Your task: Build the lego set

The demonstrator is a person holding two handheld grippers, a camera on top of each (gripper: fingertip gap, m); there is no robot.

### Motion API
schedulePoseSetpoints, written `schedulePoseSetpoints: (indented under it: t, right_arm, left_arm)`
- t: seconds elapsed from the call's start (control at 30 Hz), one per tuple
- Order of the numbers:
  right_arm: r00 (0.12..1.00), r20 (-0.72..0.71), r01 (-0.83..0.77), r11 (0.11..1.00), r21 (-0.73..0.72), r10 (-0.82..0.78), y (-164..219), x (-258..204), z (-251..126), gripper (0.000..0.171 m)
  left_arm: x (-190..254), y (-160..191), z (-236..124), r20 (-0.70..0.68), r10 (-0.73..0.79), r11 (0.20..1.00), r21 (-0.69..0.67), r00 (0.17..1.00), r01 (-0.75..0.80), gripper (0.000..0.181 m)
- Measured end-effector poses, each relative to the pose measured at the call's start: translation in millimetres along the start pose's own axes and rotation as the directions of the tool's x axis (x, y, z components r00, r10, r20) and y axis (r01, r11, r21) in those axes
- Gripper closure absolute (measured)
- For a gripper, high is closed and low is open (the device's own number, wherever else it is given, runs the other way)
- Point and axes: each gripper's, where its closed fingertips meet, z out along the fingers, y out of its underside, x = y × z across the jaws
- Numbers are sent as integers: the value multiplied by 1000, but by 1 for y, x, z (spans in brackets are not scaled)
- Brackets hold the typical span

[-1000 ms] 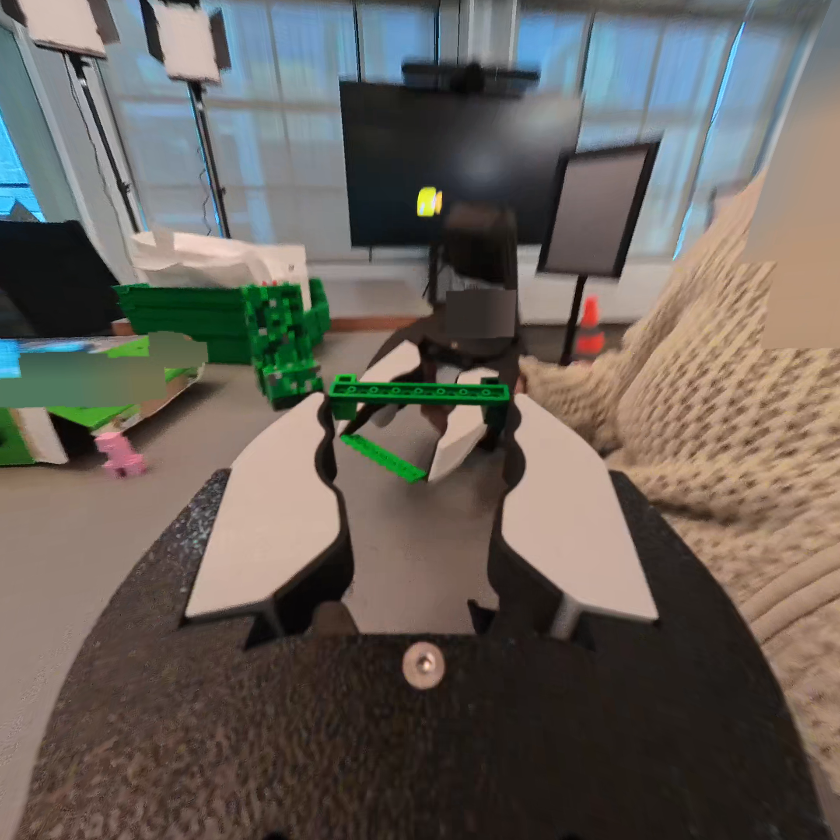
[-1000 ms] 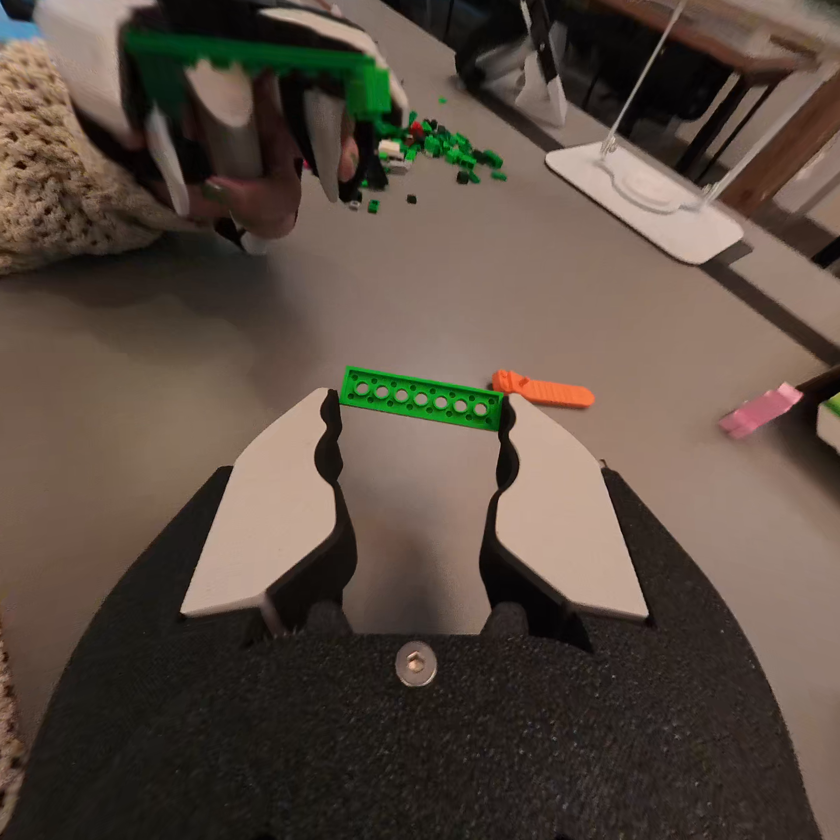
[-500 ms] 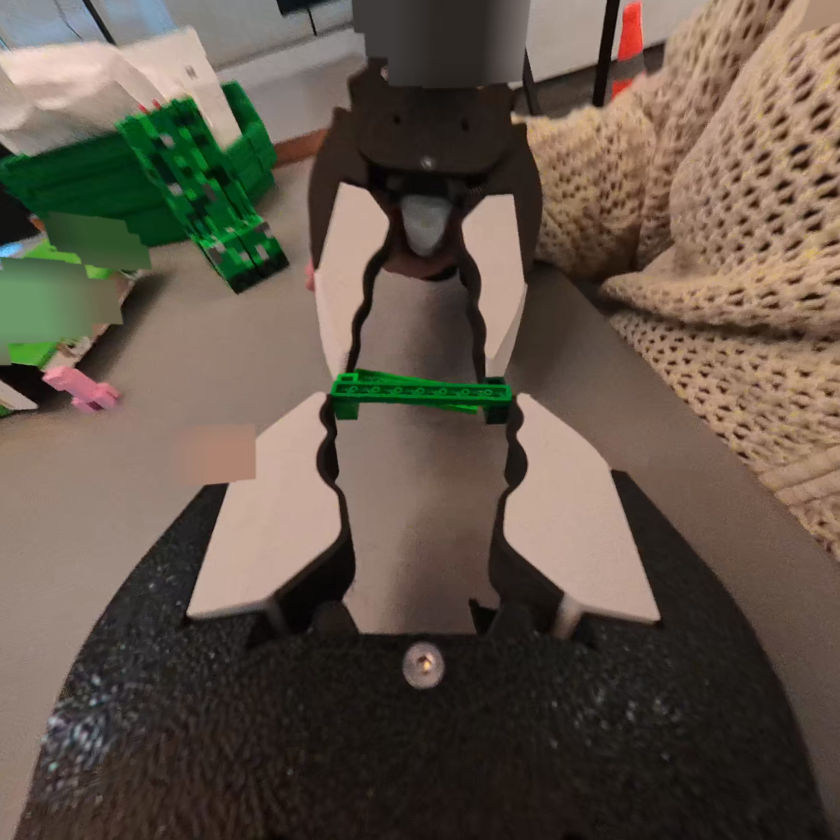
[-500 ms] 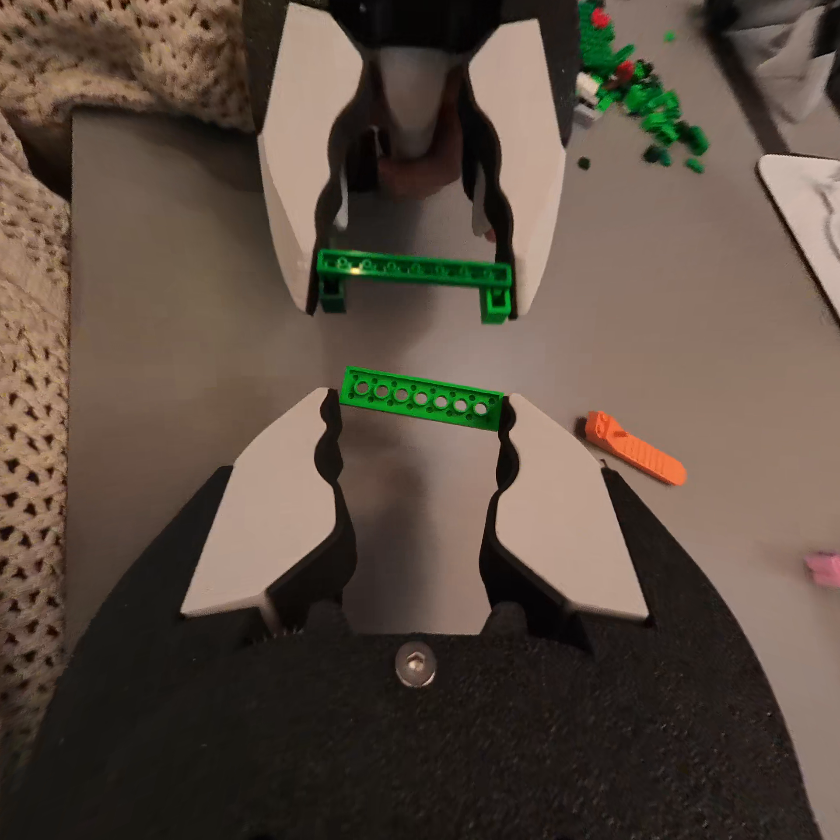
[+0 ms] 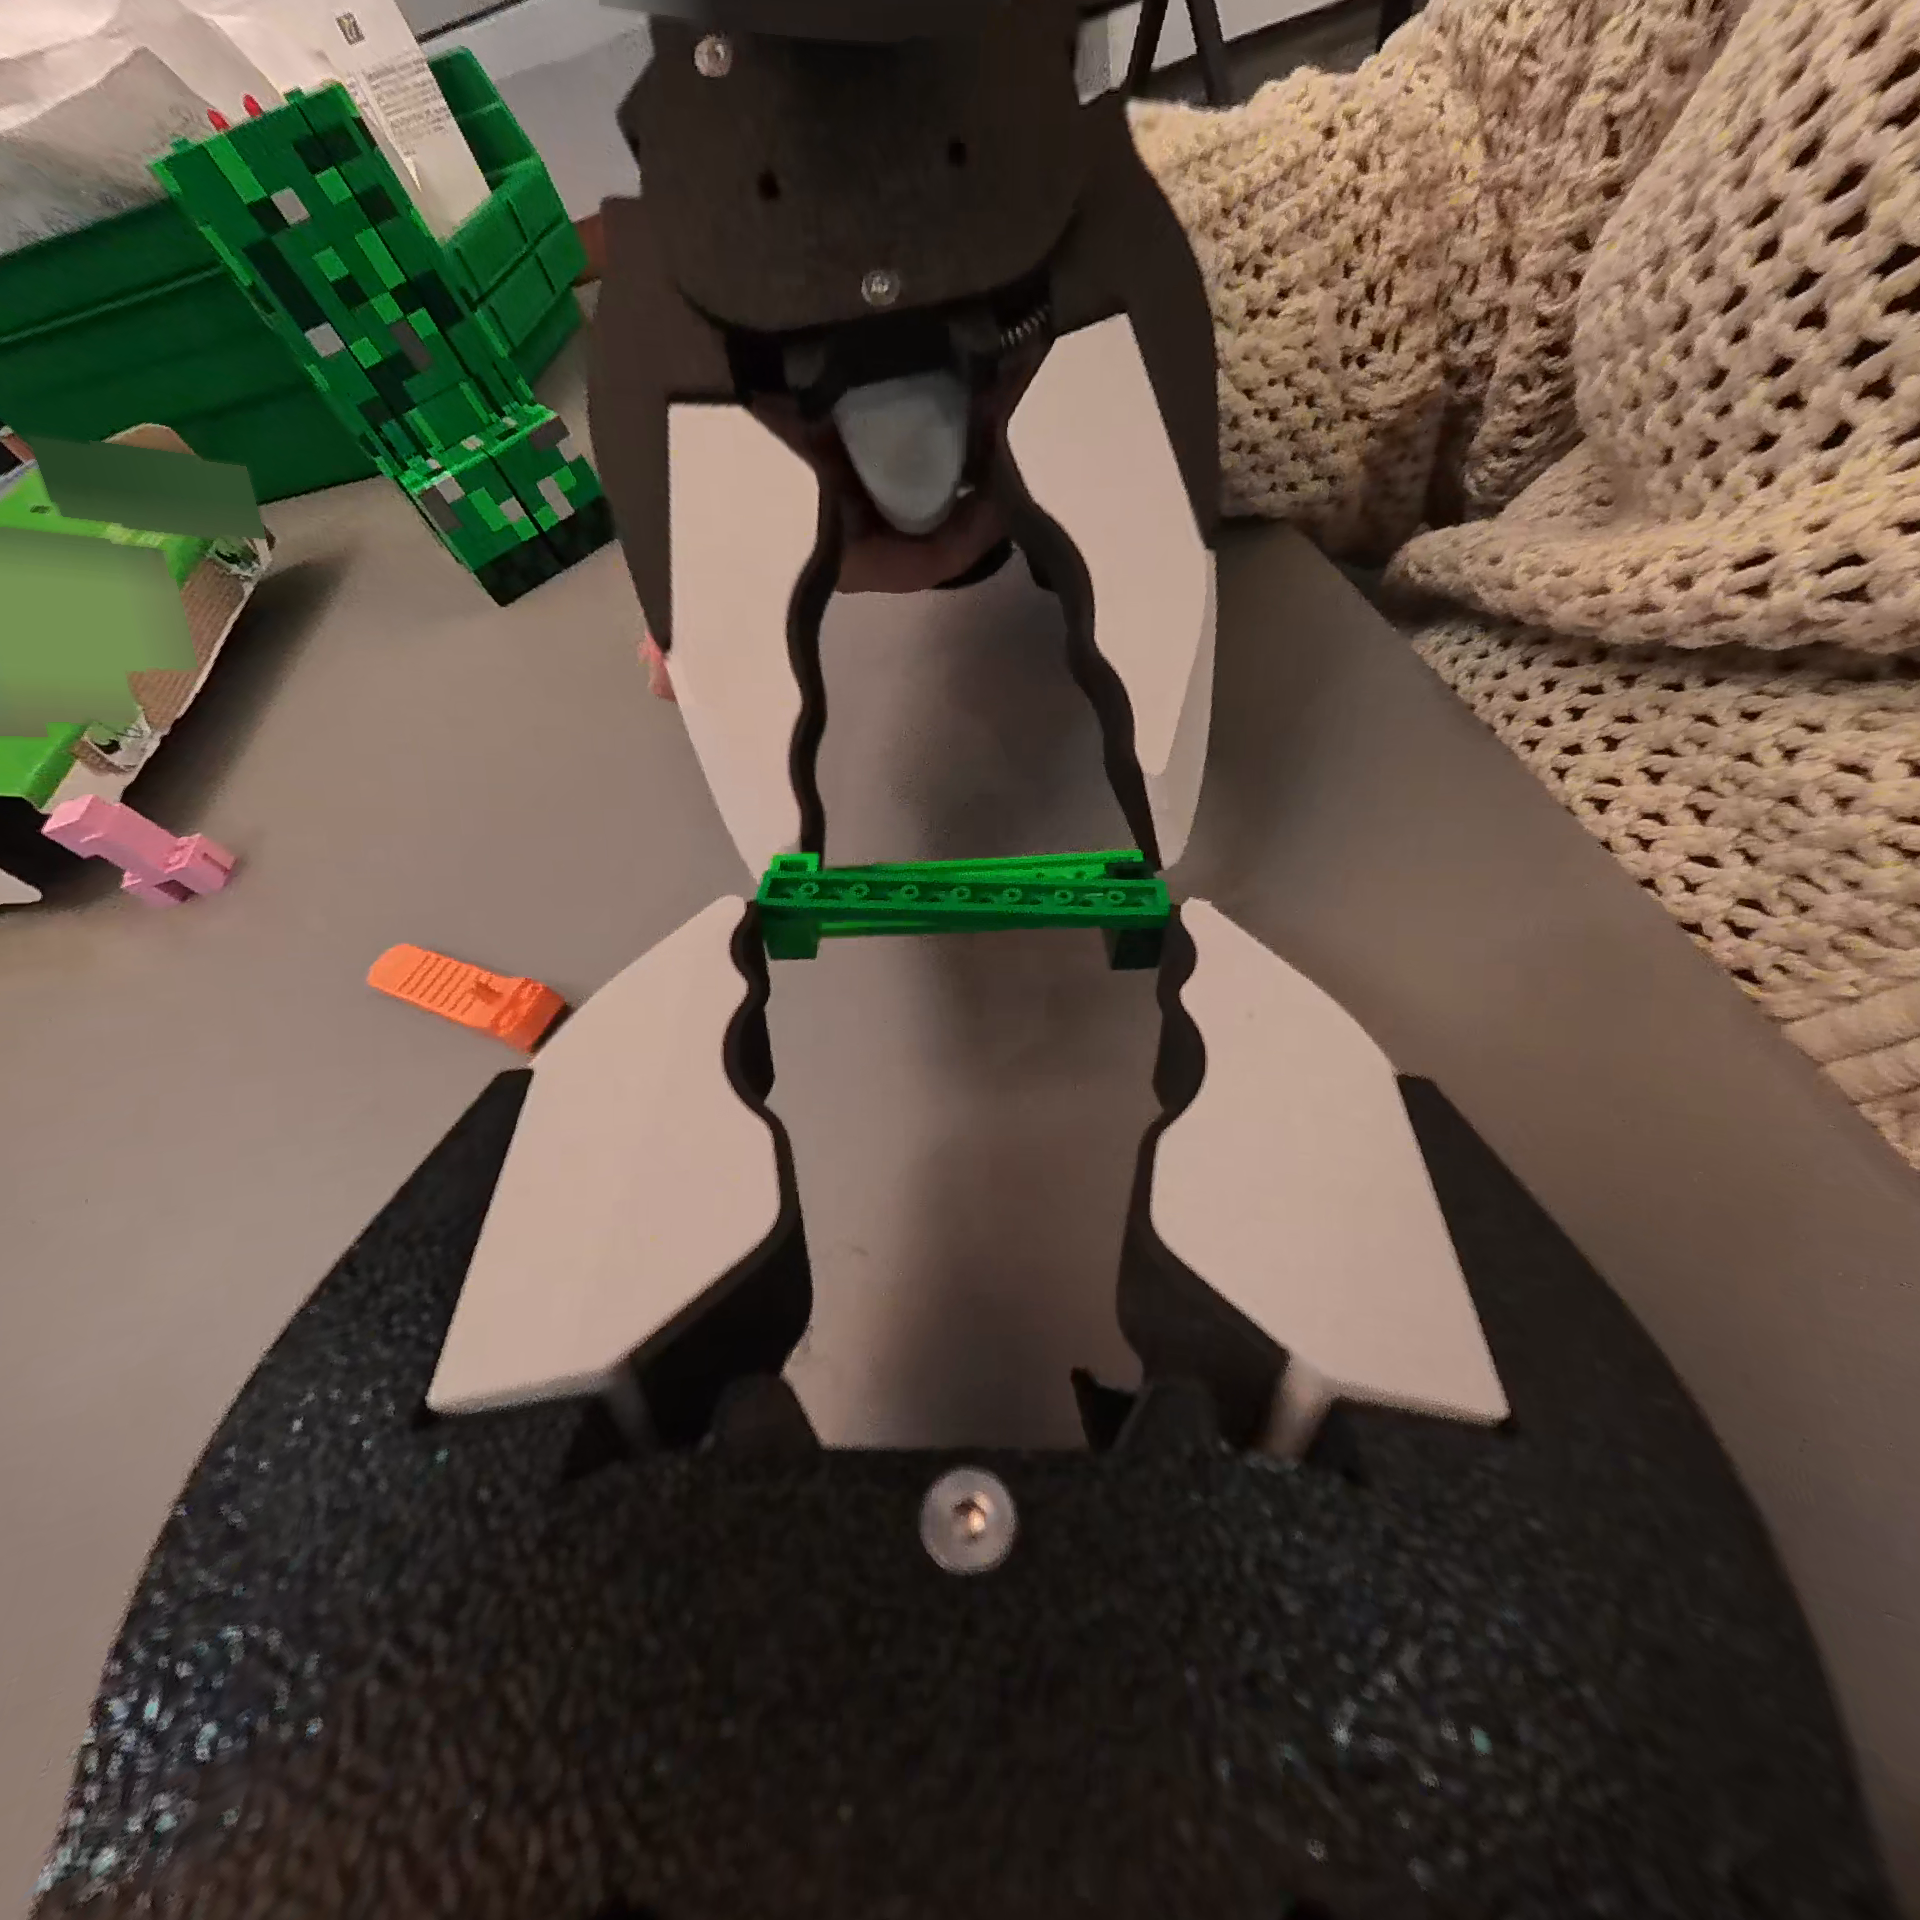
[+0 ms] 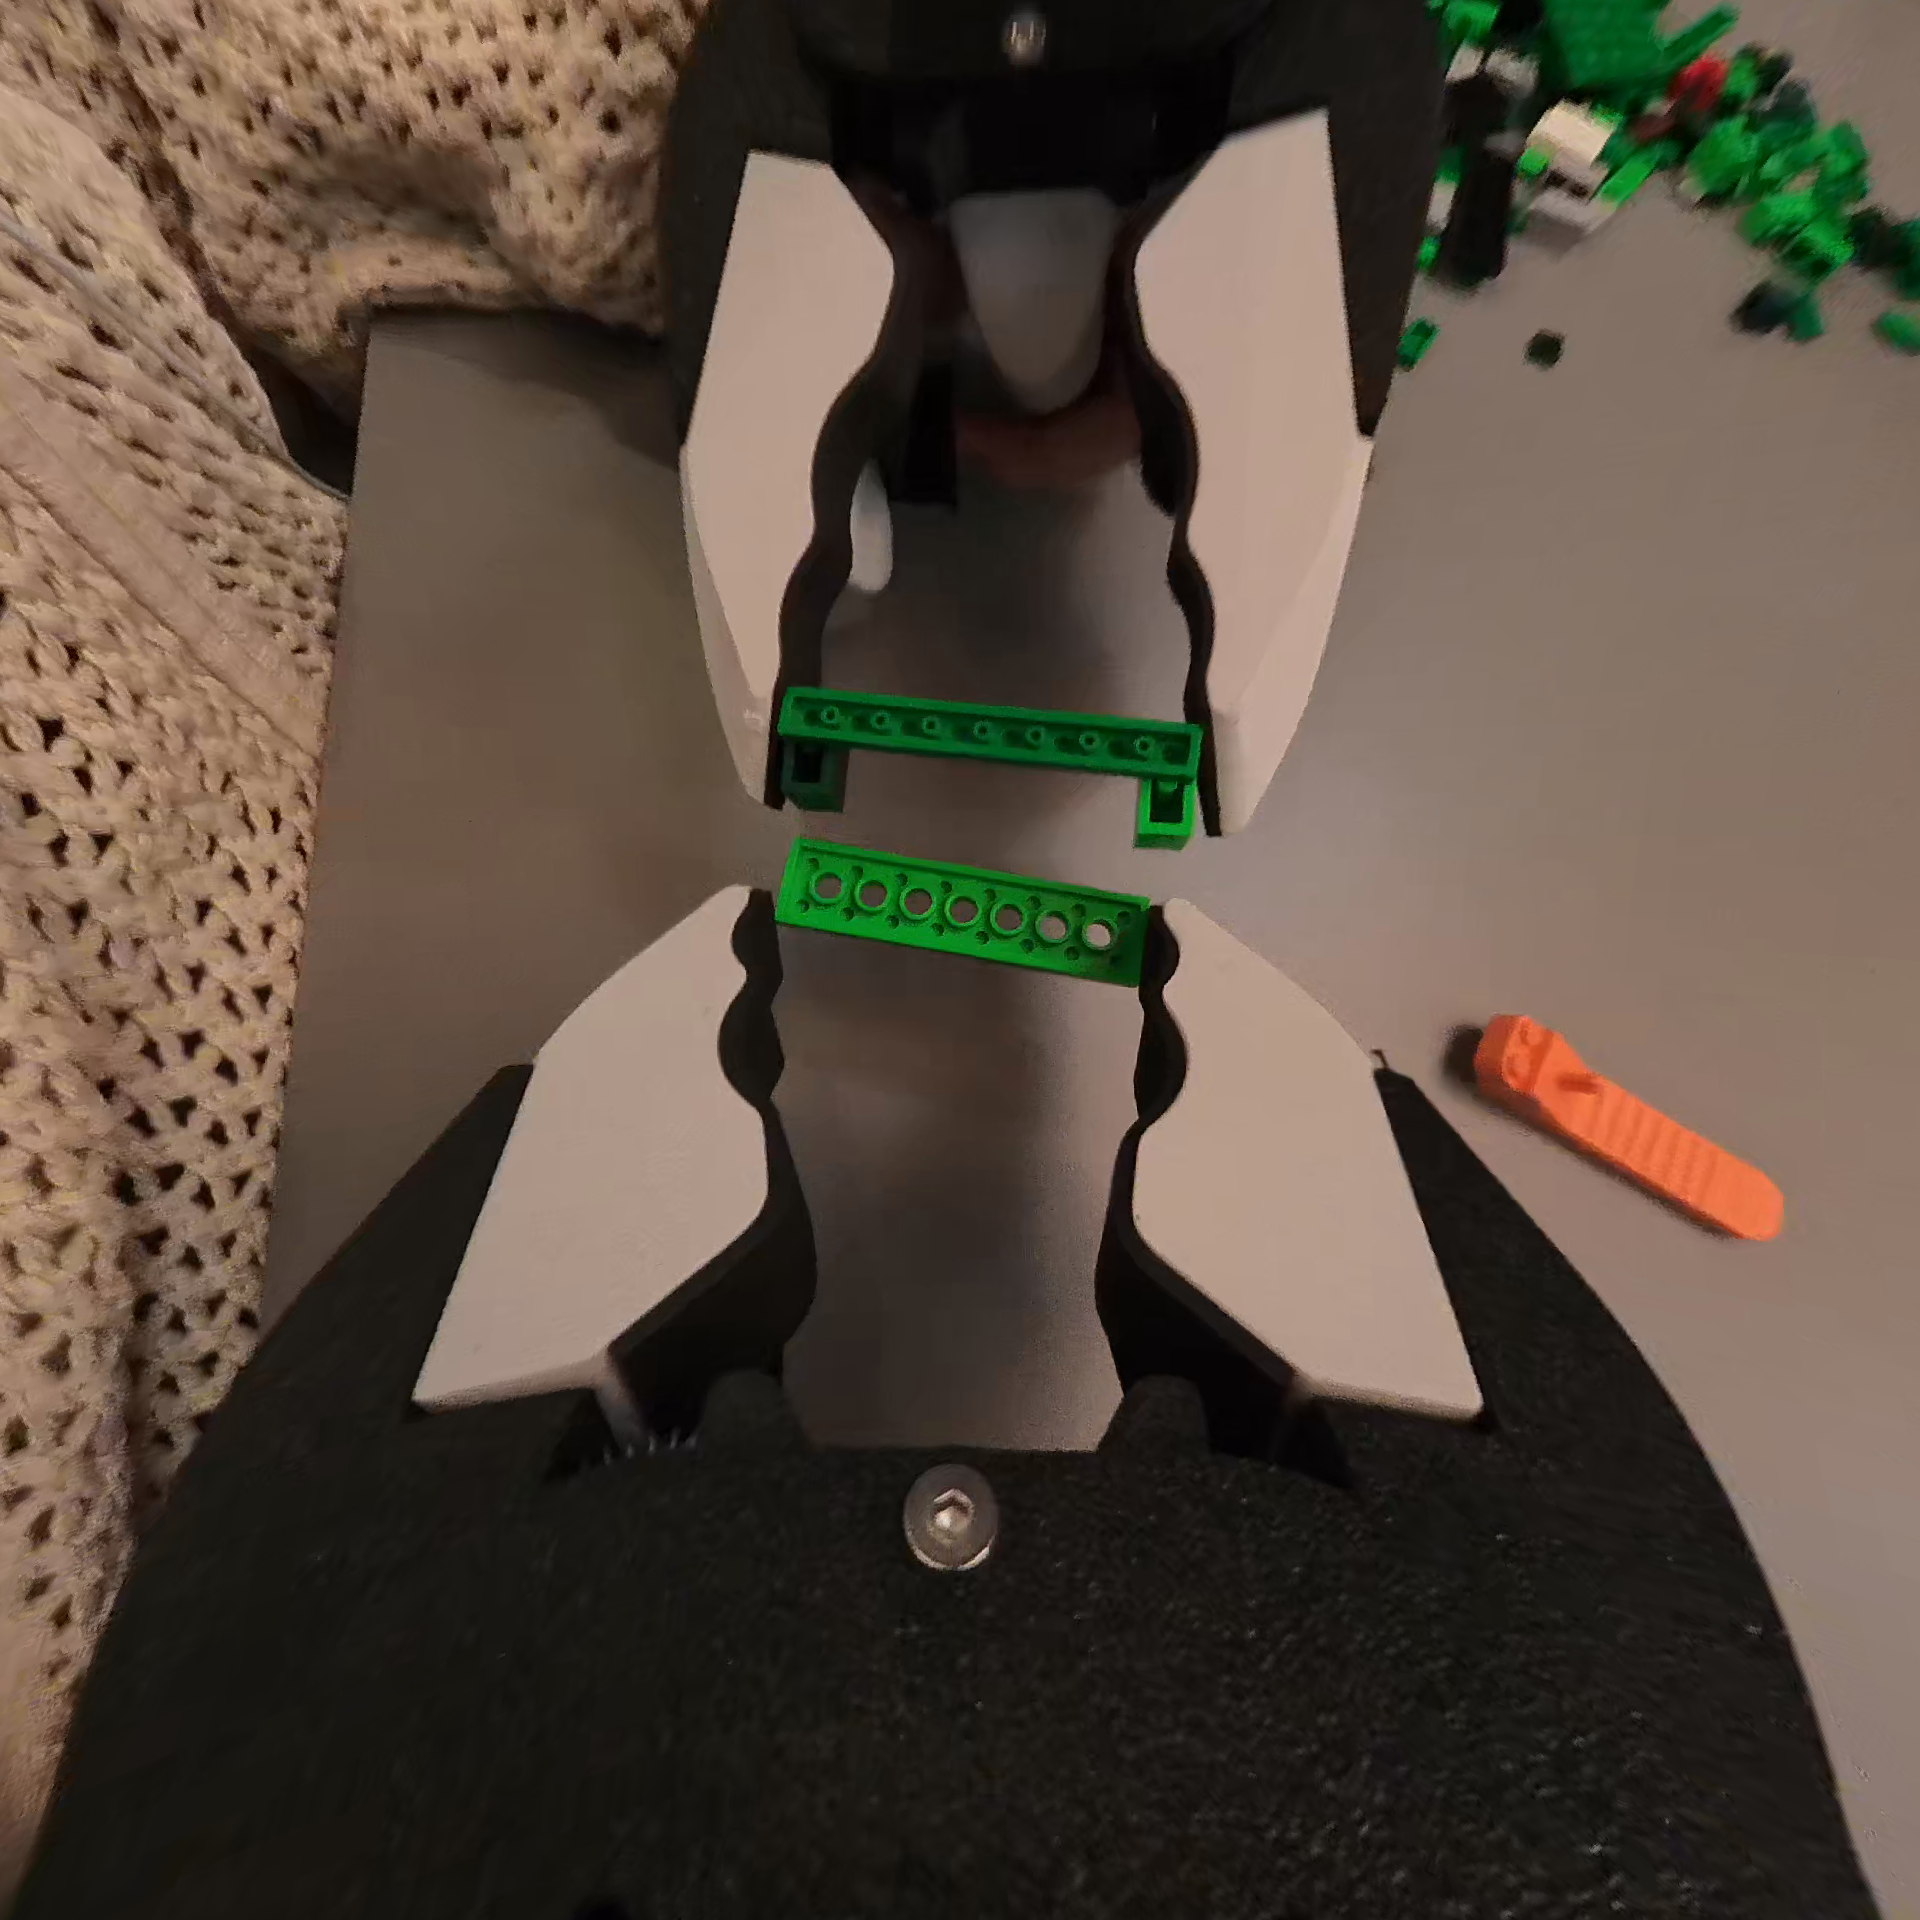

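Green bin (image 5: pixel 156 343) at the counter's far edge holds white paper (image 5: pixel 94 156). Left hand-held gripper (image 5: pixel 961 914) clamps a green legged plate (image 5: pixel 961 902); right hand-held gripper (image 6: pixel 961 925) clamps a green holed plate (image 6: pixel 961 923).

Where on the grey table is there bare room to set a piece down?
Bare table lies between the orange separator and the pink figure. Crowded: the loose brick pile, and the middle, where both hand-held grippers meet.

Plain grey tabletop (image 5: pixel 416 1195) under dim warm light, with a cream knitted blanket (image 5: pixel 1662 416) along its edge.
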Motion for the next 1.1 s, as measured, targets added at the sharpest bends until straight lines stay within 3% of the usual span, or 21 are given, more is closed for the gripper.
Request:
schedulePoseSetpoints:
  t: [0.37, 0.77, 0.97, 1.1]
  right_arm:
    - [1000, 26, -1, 996, -93, 4, 25, 2, 16, 103]
    - [995, -22, -97, 993, -72, 95, 35, -4, 4, 98]
    - [993, -72, -89, 996, 6, 90, 27, -1, -4, 100]
    - [991, -114, -59, 988, 140, 75, 8, 7, -17, 122]
  left_arm:
    - [4, 7, 4, -20, -6, 998, -60, 1000, 5, 109]
    - [8, 10, 5, -40, -8, 996, -87, 999, 4, 109]
    - [12, 9, 8, -51, -9, 996, -94, 999, 4, 109]
    - [14, 9, 11, -58, 0, 995, -102, 998, -6, 109]
